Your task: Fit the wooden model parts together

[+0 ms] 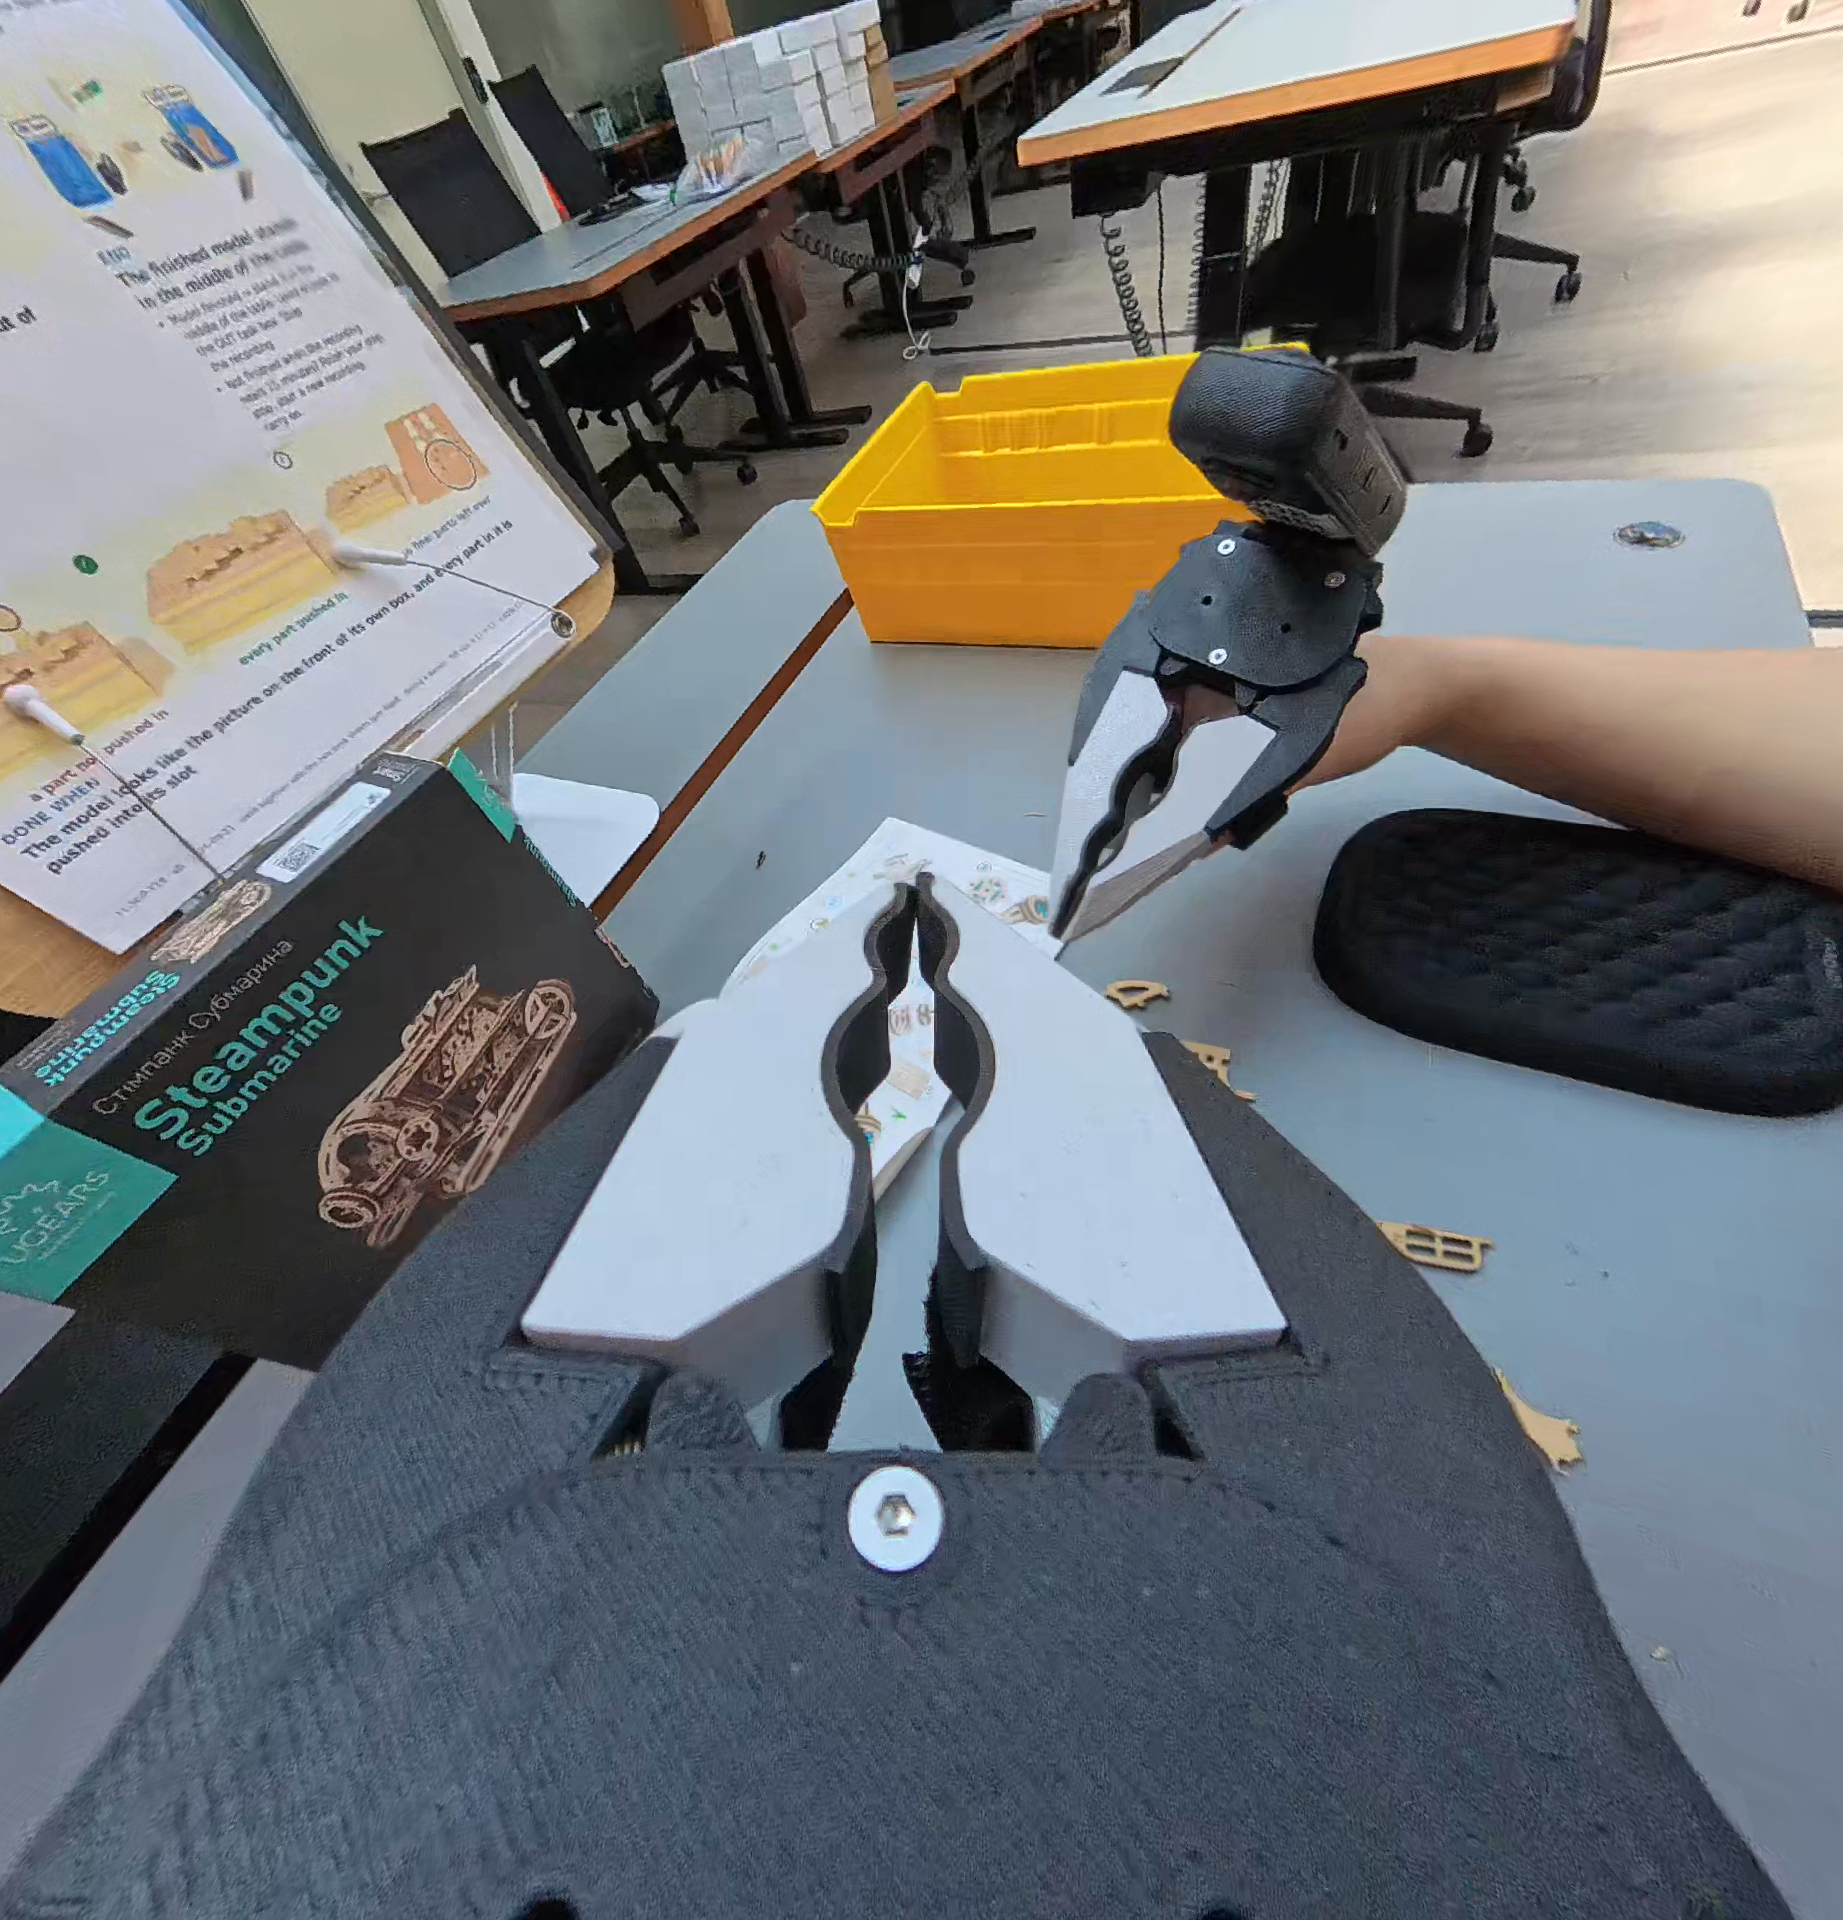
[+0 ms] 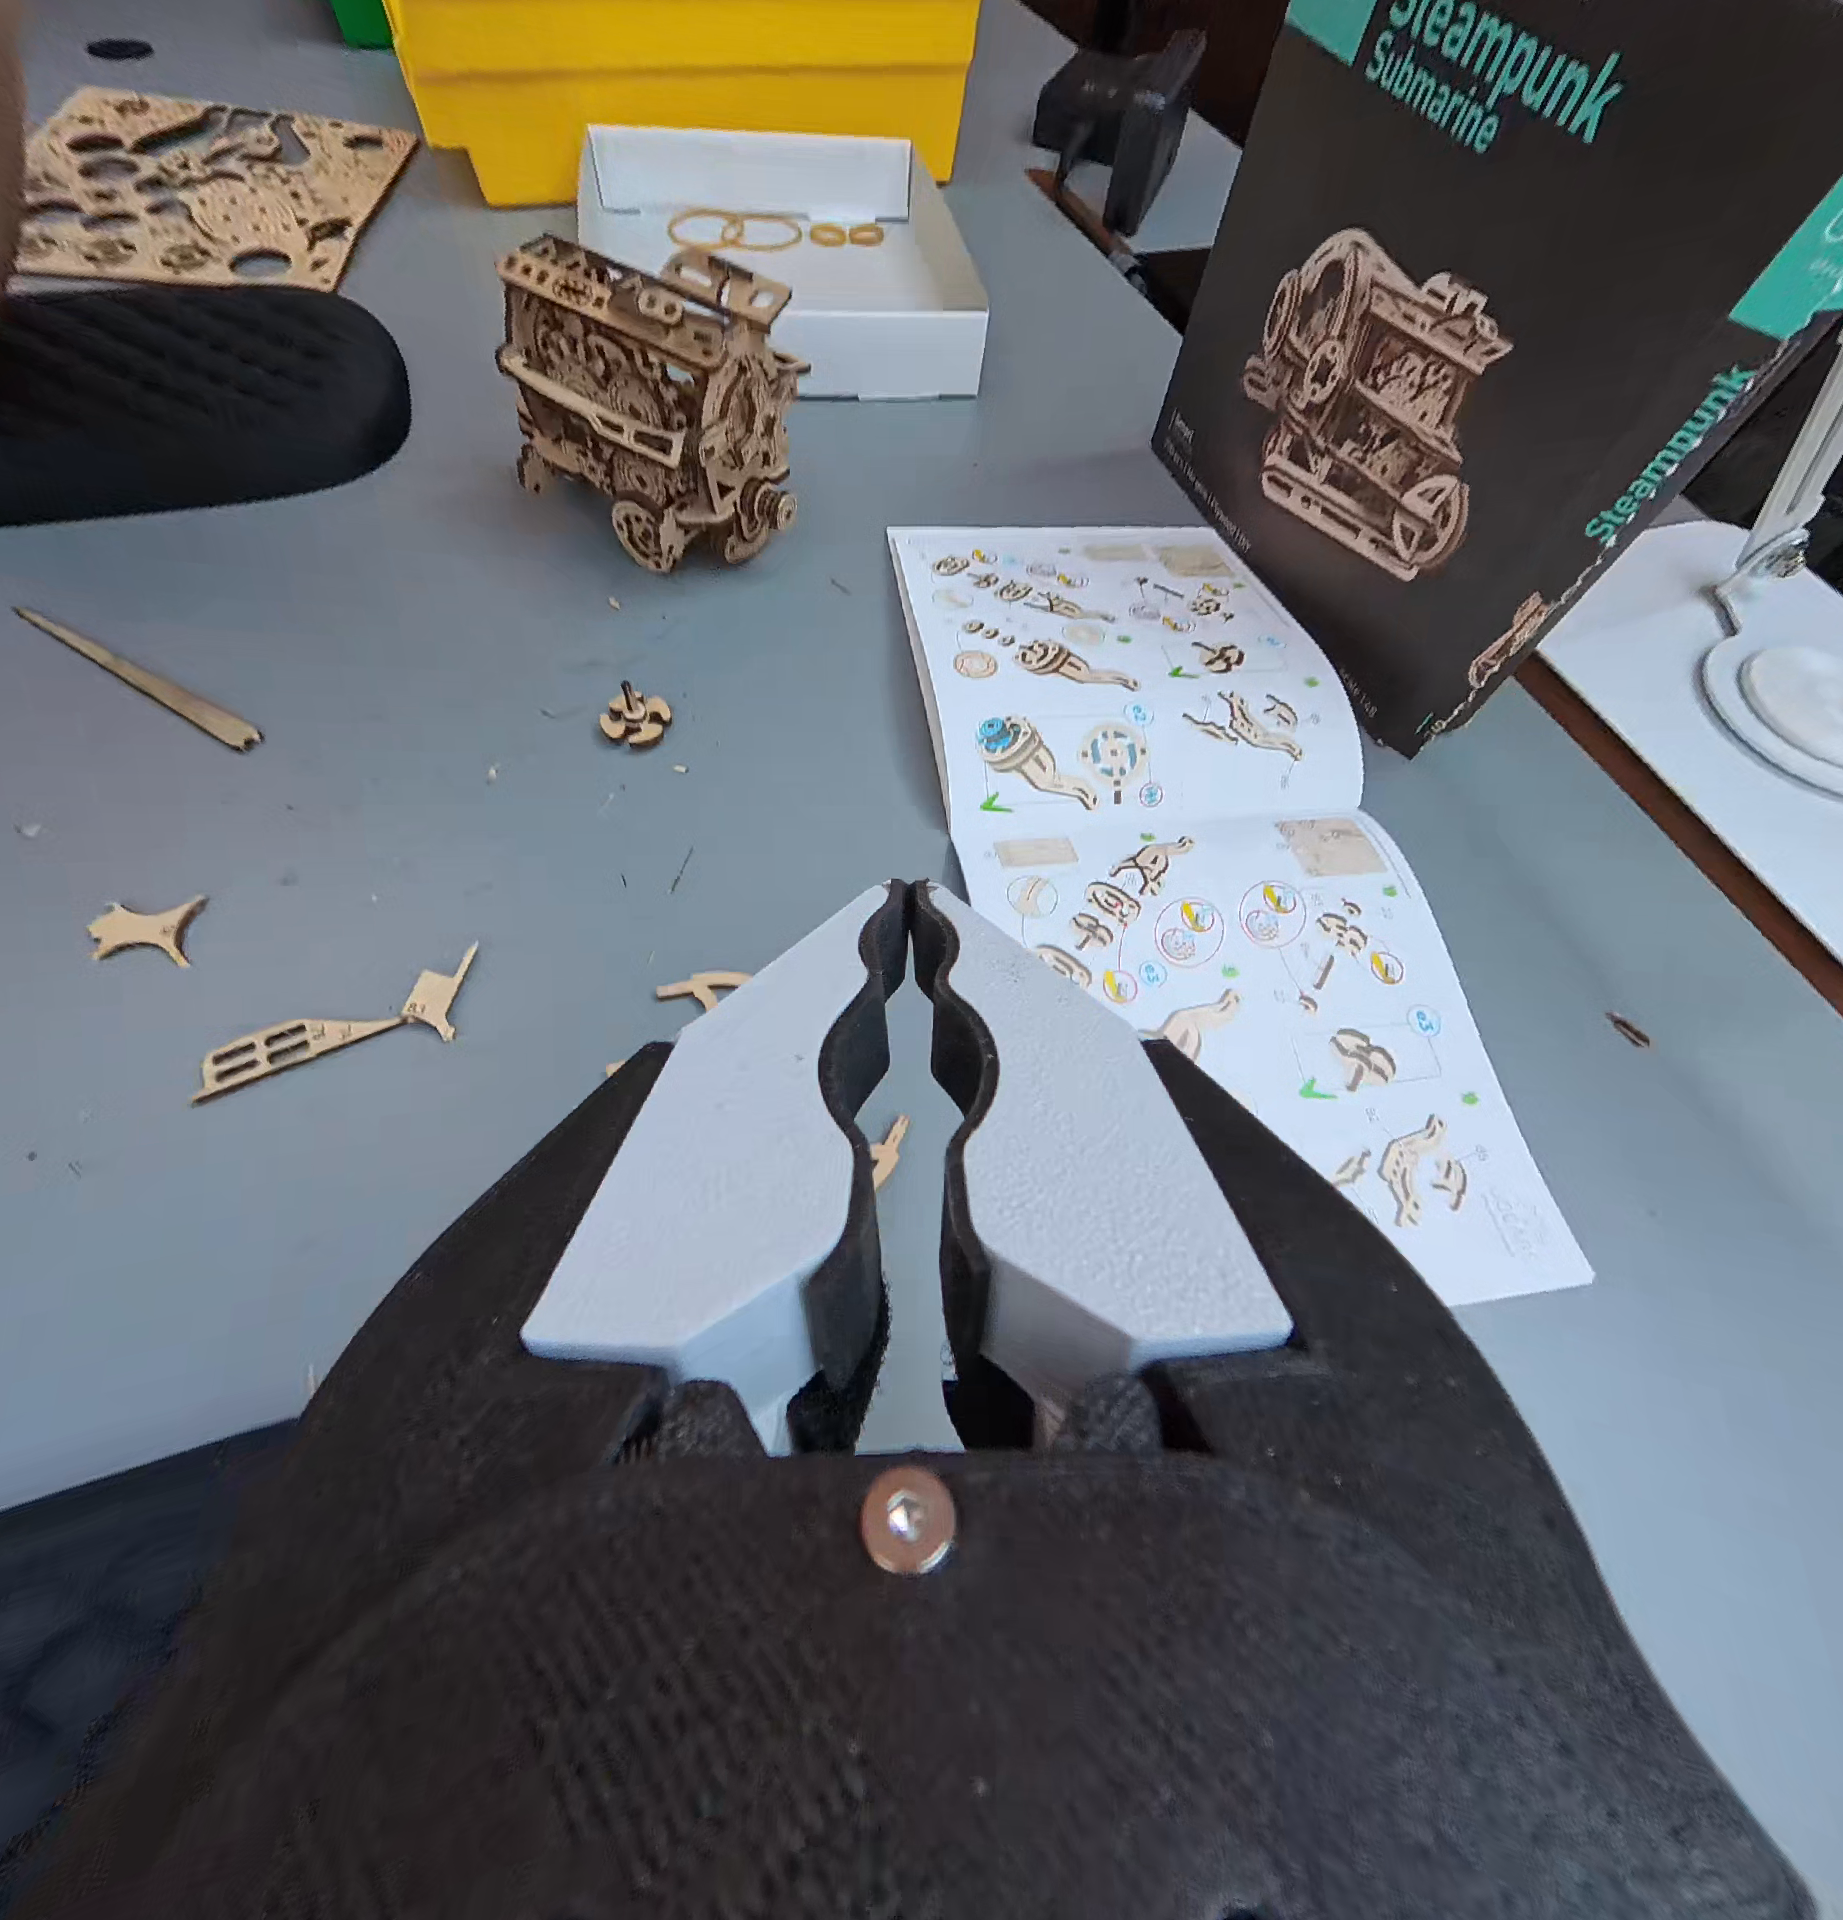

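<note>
The part-built wooden model (image 2: pixel 647 395) stands upright on the grey table (image 2: pixel 481 644), well ahead of my right gripper (image 2: pixel 912 894). A small wooden wheel part (image 2: pixel 634 717) lies between them. My right gripper is shut and empty, its tips low beside the open instruction booklet (image 2: pixel 1156 831). It also shows in the left wrist view (image 1: pixel 1068 925), held by a bare forearm. My left gripper (image 1: pixel 915 894) is shut and empty, above the booklet (image 1: pixel 896 1091). The model is outside the left wrist view.
Flat wooden offcuts (image 2: pixel 314 1039) (image 1: pixel 1436 1247), a thin wooden stick (image 2: pixel 138 681) and a punched-out sheet (image 2: pixel 200 187) lie around. A white tray (image 2: pixel 896 312) holds rubber rings. A yellow bin (image 1: pixel 1000 499), black pad (image 1: pixel 1603 956), kit box (image 1: pixel 304 1039) and instruction board (image 1: pixel 221 416) ring the area. The gap from one gripper's tips to the other's is roughly 15 cm. The part-built wooden model (image 2: pixel 647 395) is about 20 cm from both grippers' fingertips.
</note>
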